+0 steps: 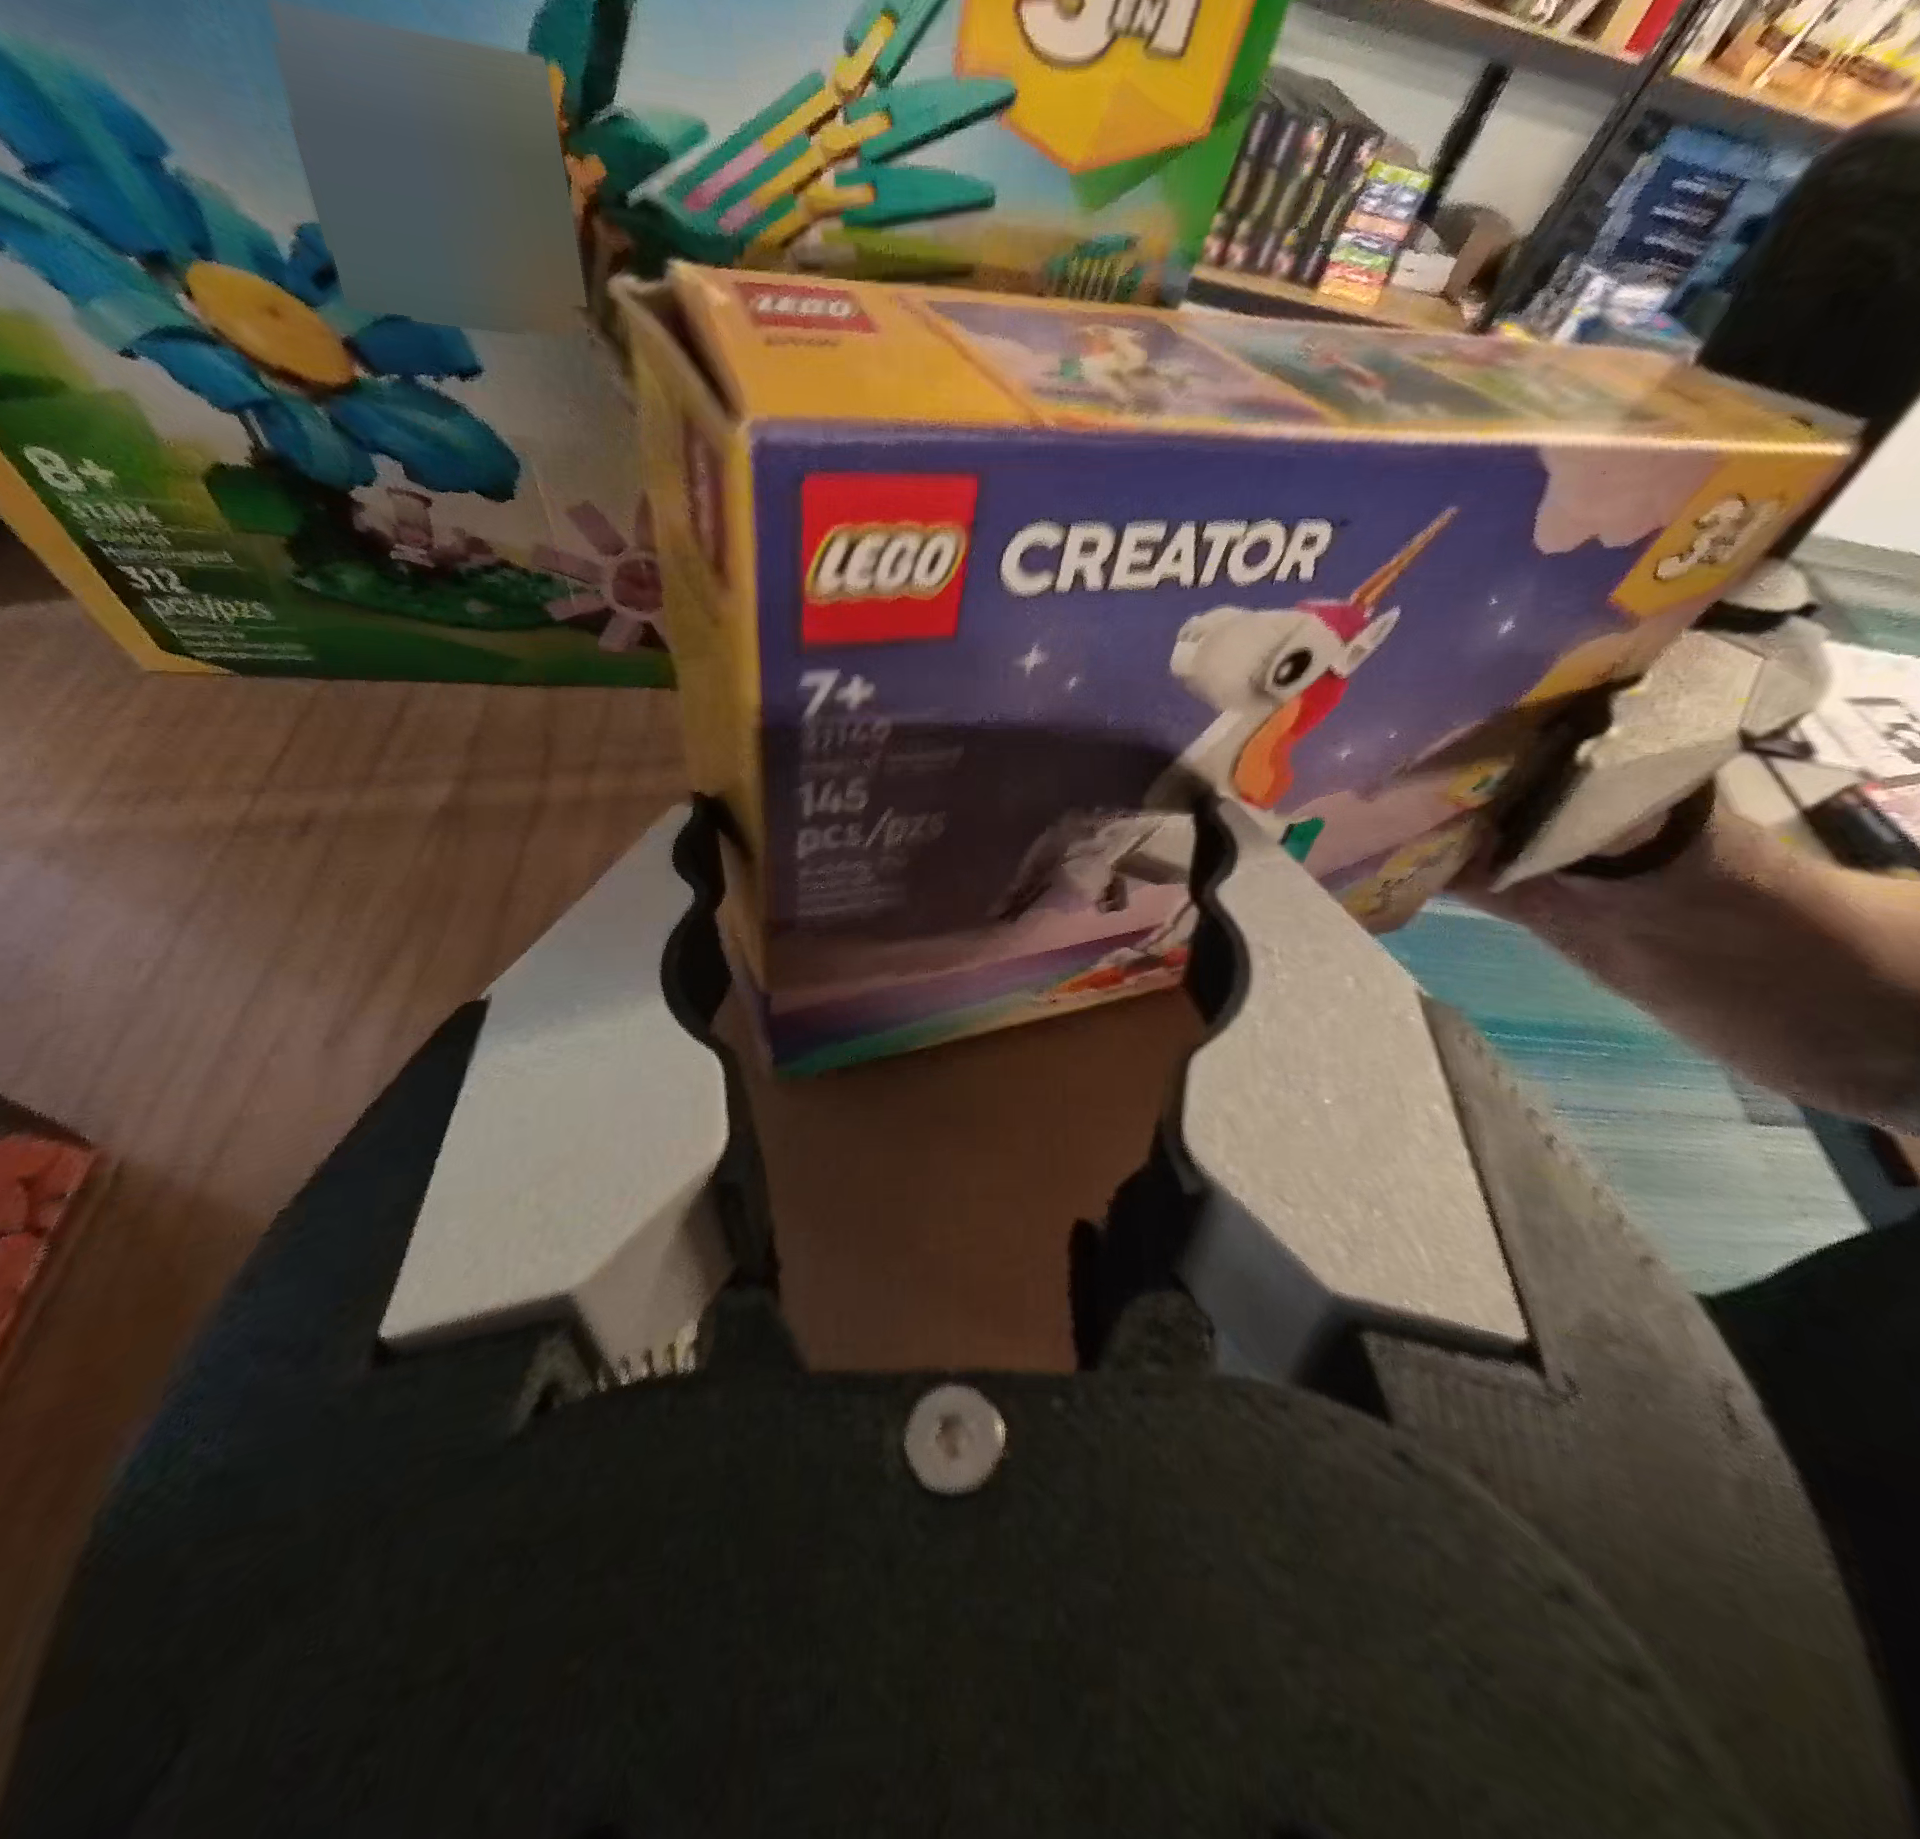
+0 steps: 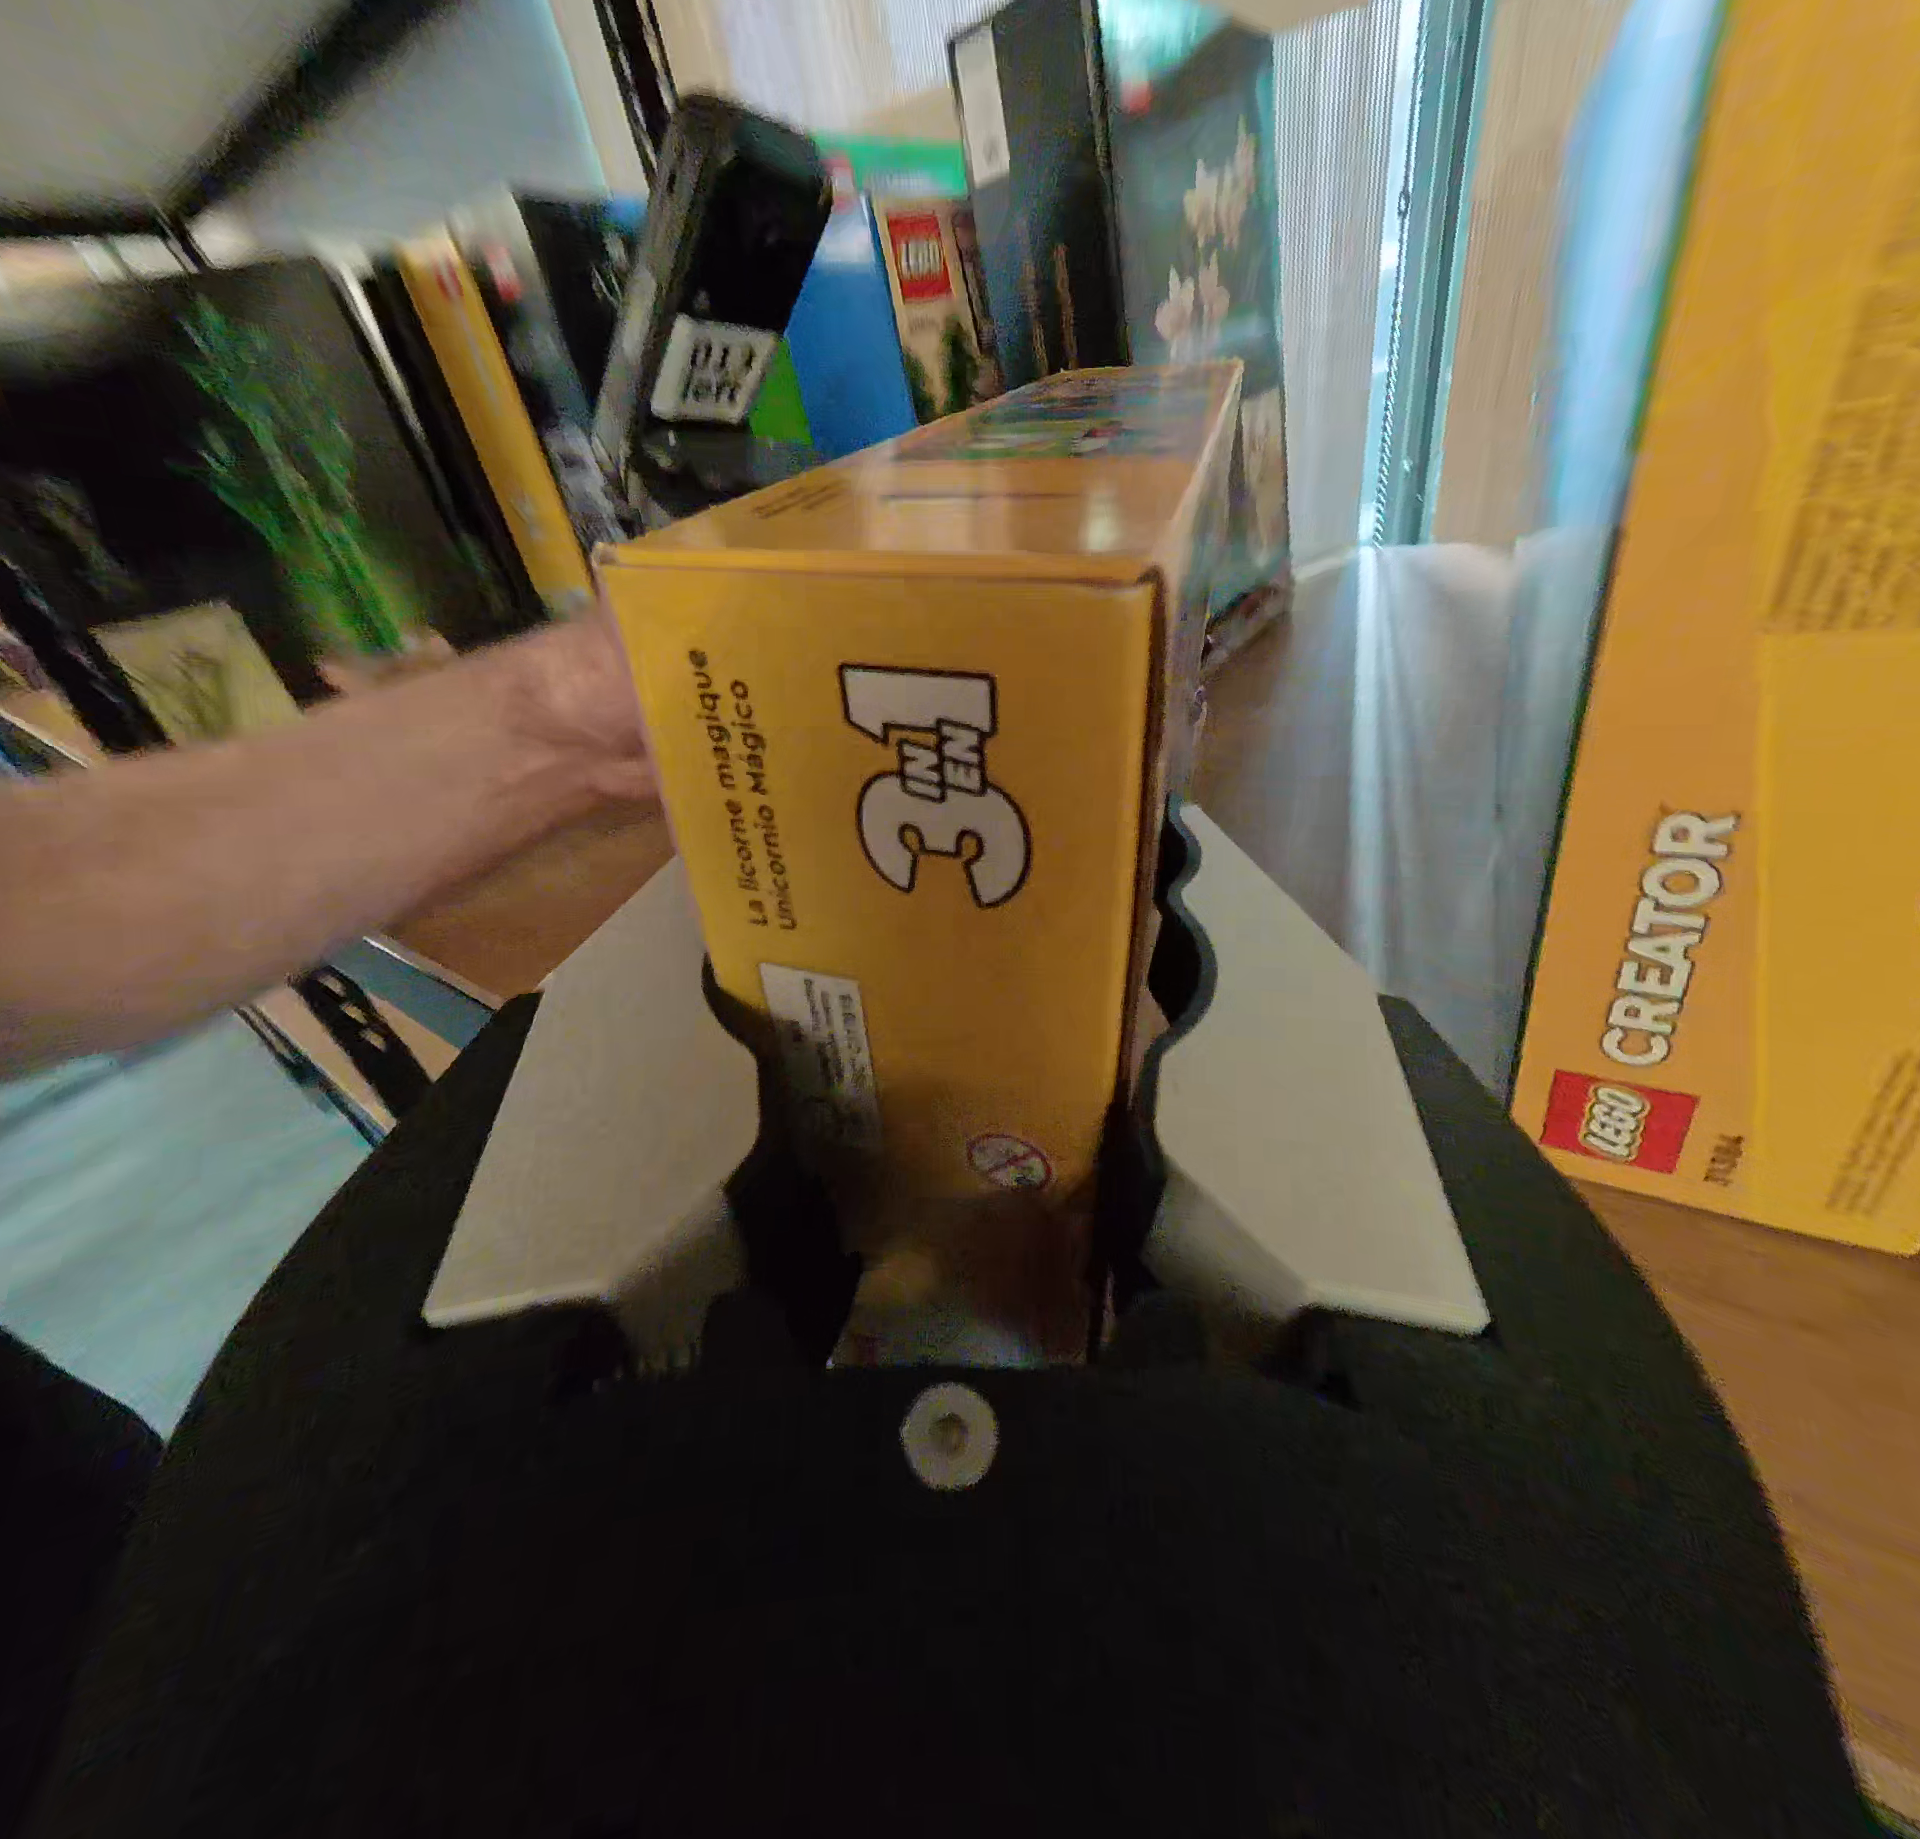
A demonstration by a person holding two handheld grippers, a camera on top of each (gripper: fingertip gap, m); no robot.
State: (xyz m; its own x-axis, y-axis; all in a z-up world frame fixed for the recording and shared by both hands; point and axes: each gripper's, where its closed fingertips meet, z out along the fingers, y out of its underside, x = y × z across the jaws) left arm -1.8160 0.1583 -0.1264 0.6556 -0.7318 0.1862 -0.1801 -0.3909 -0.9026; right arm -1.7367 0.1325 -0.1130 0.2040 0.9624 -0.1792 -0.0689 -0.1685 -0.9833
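A small toy-brick box [image 1: 1143,594] with a purple front and a white unicorn picture is held a little above the wooden table [image 1: 260,854], slightly tilted. My right gripper [image 2: 940,916] is shut on the box's yellow end [image 2: 914,802], with a pad pressed on each broad face. It also shows in the left wrist view [image 1: 1558,781], clamped on the box's right end. My left gripper [image 1: 951,854] is open. Its fingers stand wide apart in front of the box's lower left corner and do not clamp it. The left gripper's black body [image 2: 717,262] shows beyond the box in the right wrist view.
A large toy box with a blue flower picture [image 1: 312,387] stands behind on the table; its yellow side [image 2: 1766,646] is to my right. Shelves of boxes [image 1: 1558,44] and dark boxes [image 2: 1091,231] stand behind. A teal mat [image 1: 1610,1083] lies to the right.
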